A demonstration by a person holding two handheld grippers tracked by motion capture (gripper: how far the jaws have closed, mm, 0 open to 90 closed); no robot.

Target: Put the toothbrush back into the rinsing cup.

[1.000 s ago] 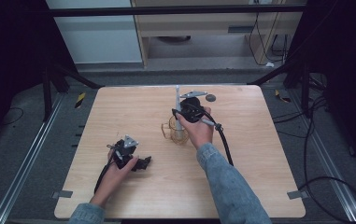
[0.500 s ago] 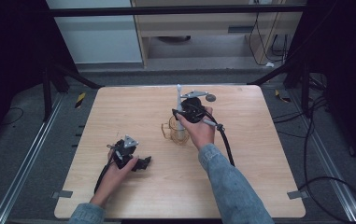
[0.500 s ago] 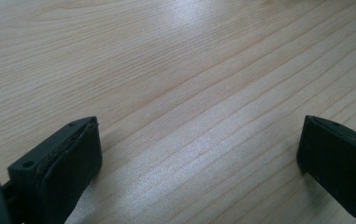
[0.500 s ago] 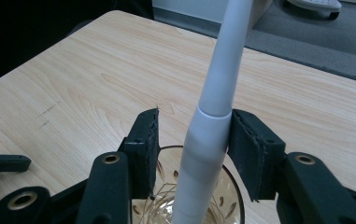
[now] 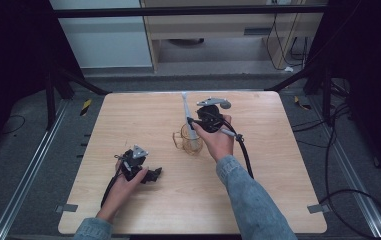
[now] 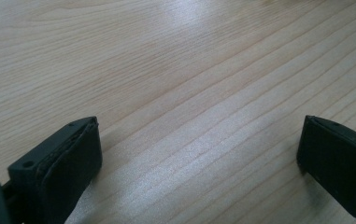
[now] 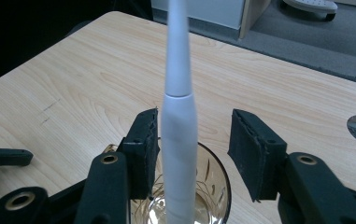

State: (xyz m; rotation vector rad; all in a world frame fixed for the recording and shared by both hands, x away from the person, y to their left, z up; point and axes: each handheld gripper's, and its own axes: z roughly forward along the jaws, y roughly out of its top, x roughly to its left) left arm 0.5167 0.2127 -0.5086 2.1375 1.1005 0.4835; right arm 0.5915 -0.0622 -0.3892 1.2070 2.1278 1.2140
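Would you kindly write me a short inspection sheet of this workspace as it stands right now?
Surface: light wooden table, one round hole near its far edge.
Job's things: amber glass cup upright mid-table; white toothbrush standing in it, handle rising above the rim.
Clutter: nothing seen.
Grippers: left tool open, low over bare wood; right tool open around the toothbrush, one jaw beside it, the other apart.
Cables: black cable trailing from the right tool along the sleeve.
Surroundings: grey floor, metal rails, black frame legs, loose cables on the floor at right.
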